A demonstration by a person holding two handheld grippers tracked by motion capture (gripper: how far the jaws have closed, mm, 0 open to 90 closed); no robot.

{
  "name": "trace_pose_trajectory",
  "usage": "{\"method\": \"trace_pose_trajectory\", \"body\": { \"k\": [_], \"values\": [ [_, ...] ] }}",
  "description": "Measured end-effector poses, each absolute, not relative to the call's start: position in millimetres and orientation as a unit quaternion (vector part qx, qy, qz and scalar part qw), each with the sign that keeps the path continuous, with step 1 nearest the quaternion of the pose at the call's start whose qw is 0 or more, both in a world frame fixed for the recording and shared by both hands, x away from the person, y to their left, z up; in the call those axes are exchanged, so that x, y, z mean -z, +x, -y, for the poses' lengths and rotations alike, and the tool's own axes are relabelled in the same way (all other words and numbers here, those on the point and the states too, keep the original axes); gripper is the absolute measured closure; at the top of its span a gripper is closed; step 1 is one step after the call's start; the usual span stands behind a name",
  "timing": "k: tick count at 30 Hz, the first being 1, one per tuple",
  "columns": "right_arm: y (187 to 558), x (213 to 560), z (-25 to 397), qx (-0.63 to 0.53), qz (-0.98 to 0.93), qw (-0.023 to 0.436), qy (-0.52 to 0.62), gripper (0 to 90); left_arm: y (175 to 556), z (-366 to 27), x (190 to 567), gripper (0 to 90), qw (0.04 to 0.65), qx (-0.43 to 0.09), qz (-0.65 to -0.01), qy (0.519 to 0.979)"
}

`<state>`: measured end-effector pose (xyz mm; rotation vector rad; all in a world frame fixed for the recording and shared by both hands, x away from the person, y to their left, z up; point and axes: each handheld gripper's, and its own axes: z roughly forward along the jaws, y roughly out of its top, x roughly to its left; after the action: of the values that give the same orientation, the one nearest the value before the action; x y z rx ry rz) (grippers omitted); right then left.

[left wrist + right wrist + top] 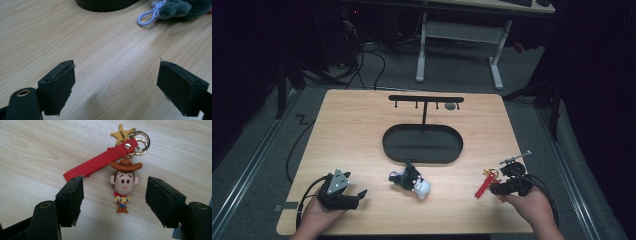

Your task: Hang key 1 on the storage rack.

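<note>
A black stand with a row of hooks rises from an oval black base at the table's middle. A grey and white plush keychain lies in front of the base; in the left gripper view its pale loop shows at the top. A cowboy figure keychain with a red strap, star charm and rings lies flat between the jaws of my right gripper, which is open. In the high view the strap sits just left of the right gripper. My left gripper rests open on bare wood.
The wooden table has edges close to both hands at the front. A small grey object lies behind the stand. Beyond the table are a white desk frame, cables and dark stands on the floor.
</note>
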<state>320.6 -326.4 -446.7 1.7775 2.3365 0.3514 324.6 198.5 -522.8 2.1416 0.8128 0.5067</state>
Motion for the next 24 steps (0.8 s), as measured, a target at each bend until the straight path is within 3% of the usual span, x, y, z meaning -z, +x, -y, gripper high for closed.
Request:
{"method": "trace_pose_trajectory", "body": {
  "k": [24],
  "values": [
    [326, 470, 342, -0.094, -0.784, 0.059, 0.611, 33.5, 325, -196, 524, 15.2, 0.381, -0.196, -0.313, 0.848]
  ]
}}
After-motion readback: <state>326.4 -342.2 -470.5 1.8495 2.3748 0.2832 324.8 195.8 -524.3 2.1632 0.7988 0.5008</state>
